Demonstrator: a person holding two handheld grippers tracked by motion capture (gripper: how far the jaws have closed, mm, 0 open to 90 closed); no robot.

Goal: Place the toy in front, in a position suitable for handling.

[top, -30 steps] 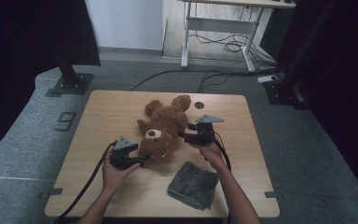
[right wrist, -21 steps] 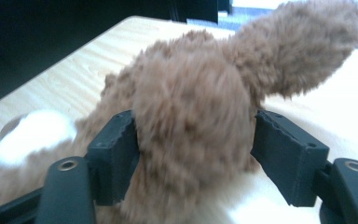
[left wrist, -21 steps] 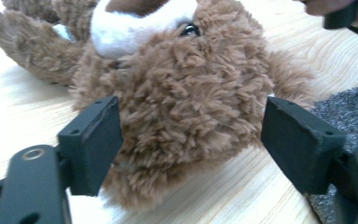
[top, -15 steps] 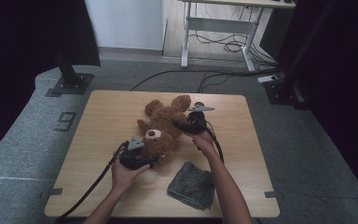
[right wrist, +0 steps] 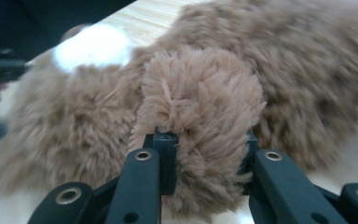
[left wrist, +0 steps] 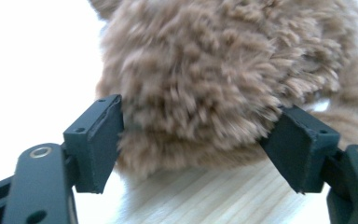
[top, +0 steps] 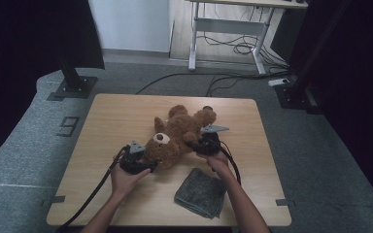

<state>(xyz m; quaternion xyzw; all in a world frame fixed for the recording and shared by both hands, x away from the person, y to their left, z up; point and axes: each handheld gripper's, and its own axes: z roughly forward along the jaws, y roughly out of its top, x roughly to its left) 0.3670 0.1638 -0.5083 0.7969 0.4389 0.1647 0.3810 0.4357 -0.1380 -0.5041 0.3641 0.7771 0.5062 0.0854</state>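
Brown bear [top: 177,136] half-gripped: right gripper [right wrist: 205,179] just clamped onto a limb, probably an arm; left gripper [left wrist: 200,149] gapes around its head, ungrasped.

We see the high view dim, its room edges falling into black, the wooden table [top: 126,116] evenly lit. Up close the tabletop blows out to white, and the teddy bear [right wrist: 307,65] fur smears soft with blur behind.

The centre of the table [top: 107,121] is being blocked by the teddy bear [top: 177,136]; the near right is being taken by a grey cloth [top: 200,192]. Bare wood is being left along the left side.
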